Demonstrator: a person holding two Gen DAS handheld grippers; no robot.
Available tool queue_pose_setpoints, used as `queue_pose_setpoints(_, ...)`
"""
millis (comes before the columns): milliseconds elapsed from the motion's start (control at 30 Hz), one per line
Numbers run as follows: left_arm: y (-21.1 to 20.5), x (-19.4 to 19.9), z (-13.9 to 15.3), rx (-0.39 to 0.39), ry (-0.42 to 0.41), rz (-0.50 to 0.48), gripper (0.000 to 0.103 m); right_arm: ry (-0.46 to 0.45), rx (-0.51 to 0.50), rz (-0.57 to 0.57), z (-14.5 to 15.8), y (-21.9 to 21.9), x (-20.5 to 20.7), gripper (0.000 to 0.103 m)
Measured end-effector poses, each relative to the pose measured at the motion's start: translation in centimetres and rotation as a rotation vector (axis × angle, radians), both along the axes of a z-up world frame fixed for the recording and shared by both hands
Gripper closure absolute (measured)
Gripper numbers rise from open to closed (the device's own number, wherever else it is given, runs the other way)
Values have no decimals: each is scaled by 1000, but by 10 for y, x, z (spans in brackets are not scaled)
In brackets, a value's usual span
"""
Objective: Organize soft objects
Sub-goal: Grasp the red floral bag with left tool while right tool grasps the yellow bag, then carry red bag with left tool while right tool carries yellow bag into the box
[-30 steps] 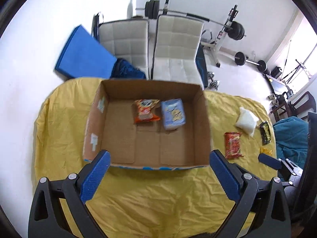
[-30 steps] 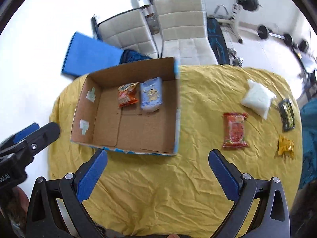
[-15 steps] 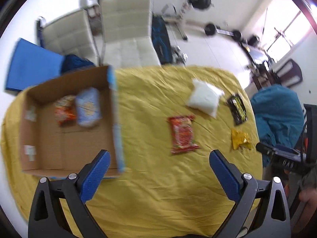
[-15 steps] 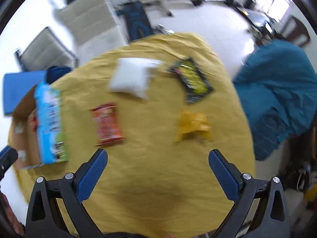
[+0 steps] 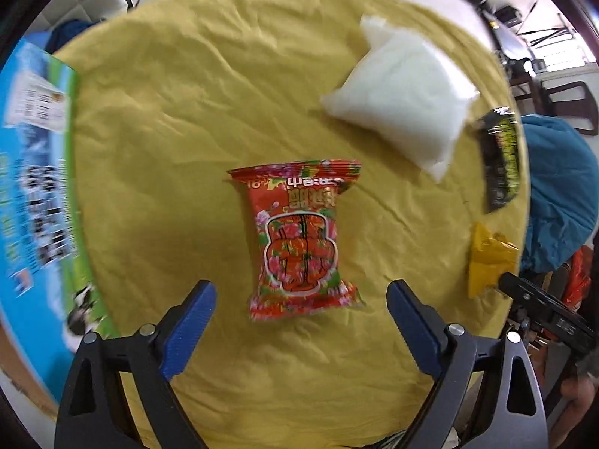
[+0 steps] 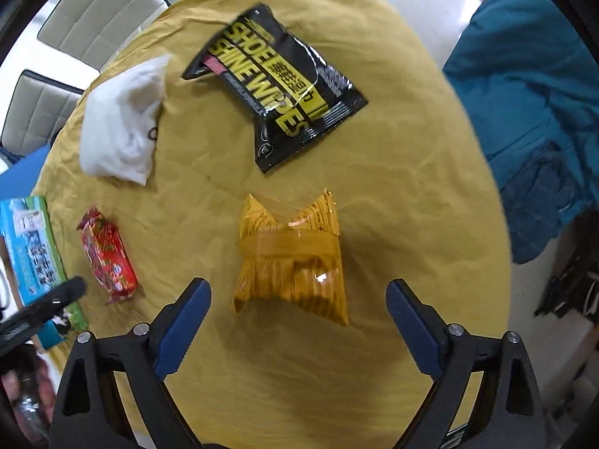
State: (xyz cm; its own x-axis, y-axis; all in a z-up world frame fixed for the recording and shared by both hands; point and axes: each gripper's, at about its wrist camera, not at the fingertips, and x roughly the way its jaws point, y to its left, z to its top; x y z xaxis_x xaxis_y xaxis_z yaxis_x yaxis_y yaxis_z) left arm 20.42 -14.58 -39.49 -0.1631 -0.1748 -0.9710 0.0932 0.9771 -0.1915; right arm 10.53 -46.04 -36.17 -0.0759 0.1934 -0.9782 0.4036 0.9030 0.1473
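Observation:
My left gripper [image 5: 301, 297] is open and empty just above a red flowered packet [image 5: 299, 237] on the yellow tablecloth [image 5: 179, 142]. A white soft bag [image 5: 402, 91], a black wipes pack [image 5: 501, 161] and a yellow packet [image 5: 486, 258] lie to its right. My right gripper [image 6: 297, 295] is open and empty just above the yellow packet [image 6: 292, 258]. The black wipes pack [image 6: 277, 86], white bag [image 6: 123, 119] and red packet [image 6: 106, 254] lie beyond and to the left of it. The cardboard box's printed outer wall [image 5: 37, 205] stands at the left edge.
A teal cloth [image 6: 524, 104] hangs beside the table on the right. White chairs [image 6: 93, 15] stand behind the table. The box wall also shows in the right wrist view [image 6: 30, 250], with the left gripper's dark body [image 6: 41, 307] in front of it.
Both grippers have swung right from the box and dropped closer to the table. The left one is now over the red packet, the right one over the yellow packet.

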Motion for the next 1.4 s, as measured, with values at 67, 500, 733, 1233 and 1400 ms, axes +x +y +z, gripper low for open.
queue_pose_setpoints(67,-1,4,-13,11,23,6,10,10,29,-16,-10,-3,2,10)
queue_pose_setpoints(500,-4,5,-39,21,59,22,59,54,50,-13,-32,4,3,52)
queue_pose_setpoints(733,-1,-18,-10,15,-10,12,60,26,23,10,-19,22,-1,56)
queue_pose_setpoints(1233,68,-60,106,-110,-193,96,61,-132,103,128,62,102,0,57)
queue_pose_setpoints(1400,103,-53,151,-146,-274,124,61,-195,129,204,101,163,5,57)
